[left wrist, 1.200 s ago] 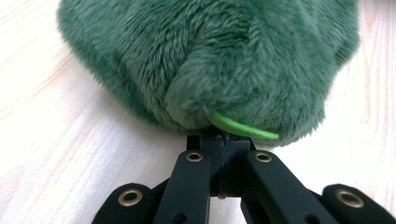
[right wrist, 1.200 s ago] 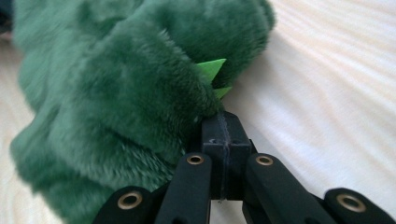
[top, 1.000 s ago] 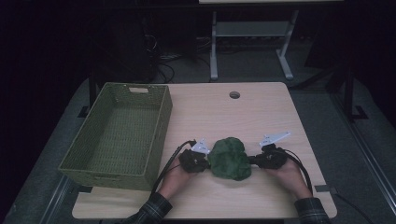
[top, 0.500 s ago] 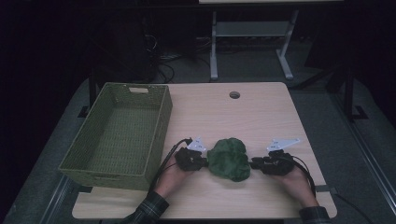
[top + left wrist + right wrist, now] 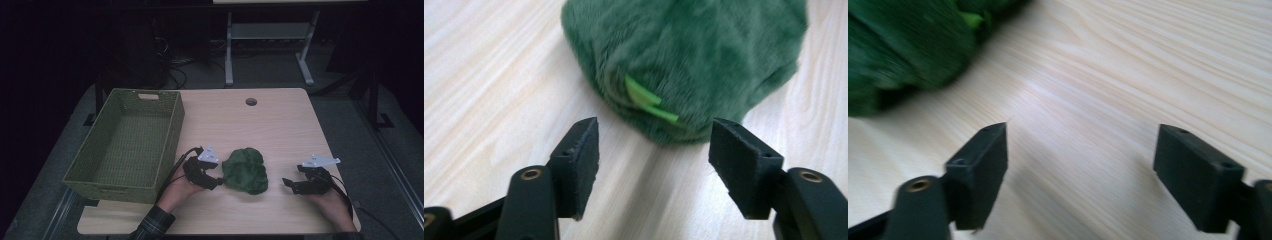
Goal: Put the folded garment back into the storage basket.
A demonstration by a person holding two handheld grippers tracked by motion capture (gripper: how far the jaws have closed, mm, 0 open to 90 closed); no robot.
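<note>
Judging by its fuzzy pile, the green plush toy (image 5: 244,170) seems light and squashy, best pinched at its near-left edge by the spread-jawed left gripper (image 5: 216,181).

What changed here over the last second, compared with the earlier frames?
The right gripper has pulled away to the right of the green plush lump, jaws open and clear of it. The left gripper stays close at the lump's left edge, jaws open, not gripping. The lump, the green basket and the table stayed put.
</note>
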